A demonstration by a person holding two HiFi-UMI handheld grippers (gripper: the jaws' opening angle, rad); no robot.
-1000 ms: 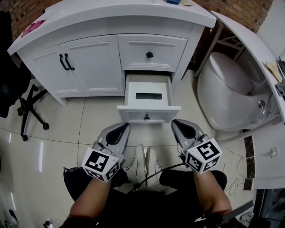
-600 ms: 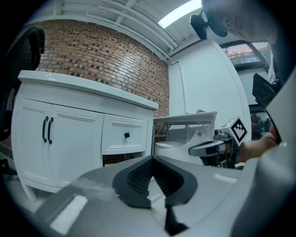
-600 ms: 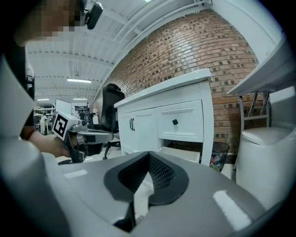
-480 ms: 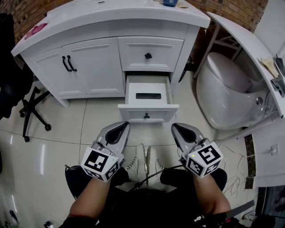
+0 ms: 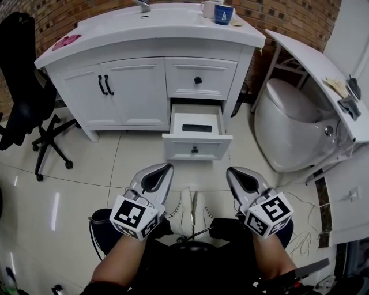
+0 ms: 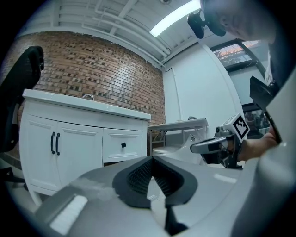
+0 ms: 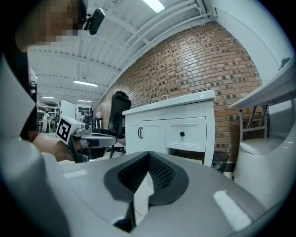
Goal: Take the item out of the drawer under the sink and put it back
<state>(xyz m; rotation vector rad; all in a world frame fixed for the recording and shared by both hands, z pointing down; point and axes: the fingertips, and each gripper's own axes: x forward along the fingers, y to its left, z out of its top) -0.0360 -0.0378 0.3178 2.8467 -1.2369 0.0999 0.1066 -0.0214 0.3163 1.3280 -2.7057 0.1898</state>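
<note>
Item point(image 5: 197, 128), a flat dark bar, lies inside the open drawer point(image 5: 196, 151), the lower of two on the right side of the sink cabinet point(image 5: 132, 92). From the head view I see both tools held over the floor point(image 5: 86, 173), well apart from the drawer and pointing toward it, with my white shoes point(image 5: 187, 208) between them. The left tool point(image 5: 166, 169) and the right tool point(image 5: 232, 171) are both clenched and carry nothing. A black chair point(image 5: 23, 109) stands left of the cabinet, and a blue cup point(image 5: 223, 14) sits on its top.

In the left gripper view, the left tool's jaws meet at the tip with nothing between them. Beyond them I see the cabinet's two doors point(image 6: 55, 152) and the upper drawer's black knob point(image 6: 123, 145). The right tool shows at the right, held level.

In the right gripper view, the right tool's jaws are pressed together, empty. The left tool shows at the left, in front of the chair, and the cabinet stands ahead.
</note>
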